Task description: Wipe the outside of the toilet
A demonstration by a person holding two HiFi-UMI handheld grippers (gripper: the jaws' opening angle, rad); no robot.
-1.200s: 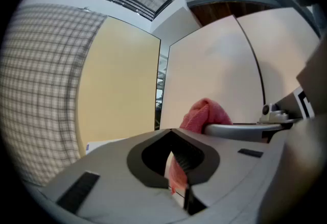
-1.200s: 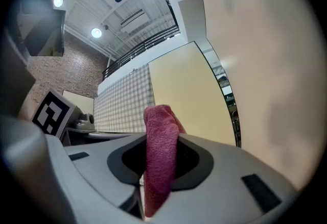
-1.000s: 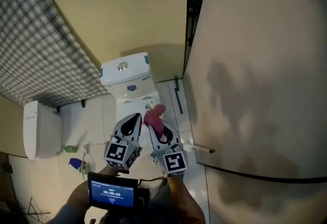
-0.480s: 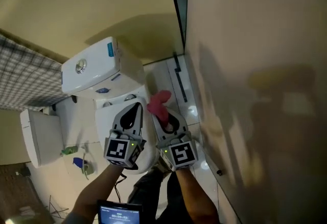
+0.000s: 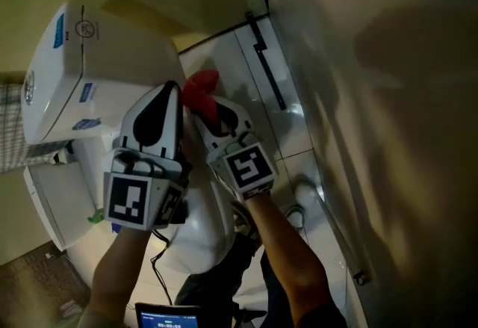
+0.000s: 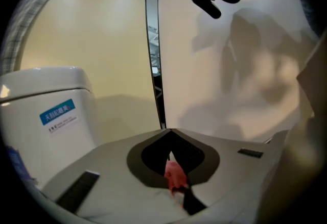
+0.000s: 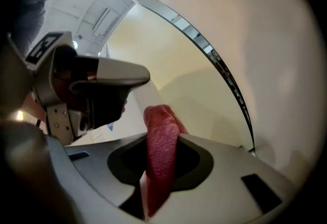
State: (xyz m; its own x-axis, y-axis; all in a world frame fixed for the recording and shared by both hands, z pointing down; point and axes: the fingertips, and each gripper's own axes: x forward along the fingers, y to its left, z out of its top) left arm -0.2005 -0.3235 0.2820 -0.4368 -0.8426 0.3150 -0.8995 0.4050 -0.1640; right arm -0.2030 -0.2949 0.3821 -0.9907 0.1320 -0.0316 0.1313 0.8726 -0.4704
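My right gripper [image 5: 209, 111] has its jaws clamped on the red cloth [image 5: 200, 89]. The cloth's long axis runs along the jaws, and a folded tuft stands out past the tips toward 11 o'clock in the head view. My left gripper [image 5: 168, 91] has its jaws together. A sliver of pink shows in the slit between them in its own view, and I cannot tell whether that is pinched there or only seen through the gap. What matters next is where the porcelain lies from the cloth. The toilet tank [image 5: 67, 72] is at about 10 o'clock from the tuft and near it, but I cannot tell whether they touch. The bowl [image 5: 202, 222] is down at 6 o'clock, under my forearms. The partition wall [image 5: 373, 95] closes off everything from 1 to 5 o'clock, so I judge the only useful travel is leftward or downward. The right gripper is the one that counts, since it carries the cloth. The left gripper sits just beside it at 9 o'clock, partly between the cloth and the tank's side. I'd expect to draw the left one clear, or roll the tuft over toward 10 o'clock, before the cloth can press flat on the tank wall.
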